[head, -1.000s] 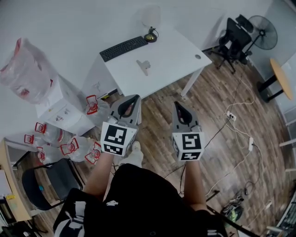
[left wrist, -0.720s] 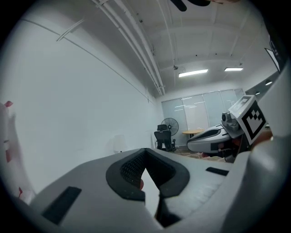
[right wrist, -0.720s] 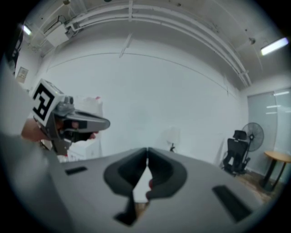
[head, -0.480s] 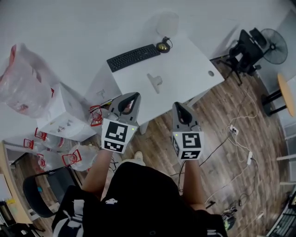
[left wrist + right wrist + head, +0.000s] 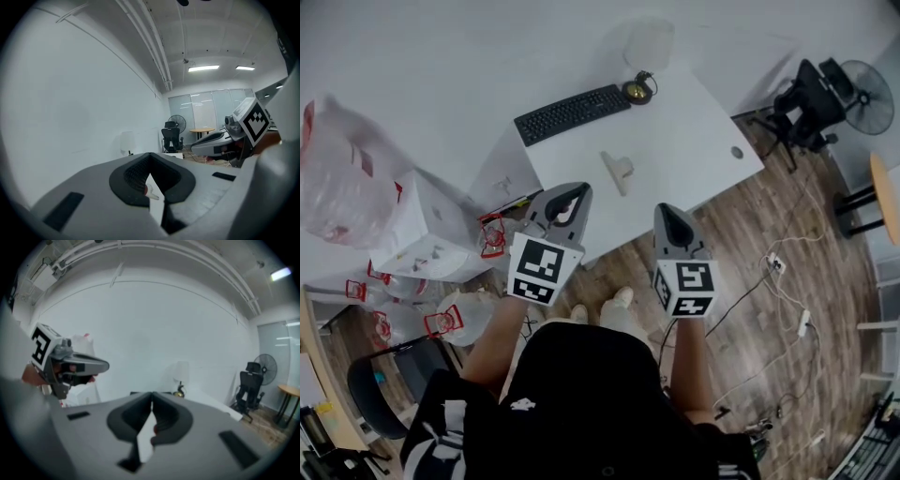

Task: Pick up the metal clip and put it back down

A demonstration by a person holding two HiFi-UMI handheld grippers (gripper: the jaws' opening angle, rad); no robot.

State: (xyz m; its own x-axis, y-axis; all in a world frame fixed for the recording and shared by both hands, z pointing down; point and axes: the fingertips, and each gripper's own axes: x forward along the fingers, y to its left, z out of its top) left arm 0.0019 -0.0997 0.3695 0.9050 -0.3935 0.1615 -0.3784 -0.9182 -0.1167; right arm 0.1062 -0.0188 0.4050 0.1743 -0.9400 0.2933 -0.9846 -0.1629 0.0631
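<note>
The metal clip (image 5: 619,172) lies in the middle of the white table (image 5: 694,141), pale and small, with nothing touching it. Both grippers are held in the air in front of the person, short of the table's near edge. My left gripper (image 5: 577,188) points toward the table; its jaws meet at the tips and hold nothing, as the left gripper view (image 5: 150,154) also shows. My right gripper (image 5: 666,208) is shut and empty, its tips together in the right gripper view (image 5: 152,393). The clip does not show in either gripper view.
A black keyboard (image 5: 572,113) and a small lamp (image 5: 639,89) sit at the table's far side. Left of the table stand a white box (image 5: 422,234), a plastic bag (image 5: 337,178) and several water bottles (image 5: 459,314). An office chair (image 5: 811,94), a fan (image 5: 872,84) and floor cables (image 5: 787,281) lie to the right.
The person has stepped toward the table, so it and the clip now sit closer to both grippers. Both grippers stay shut and empty.
</note>
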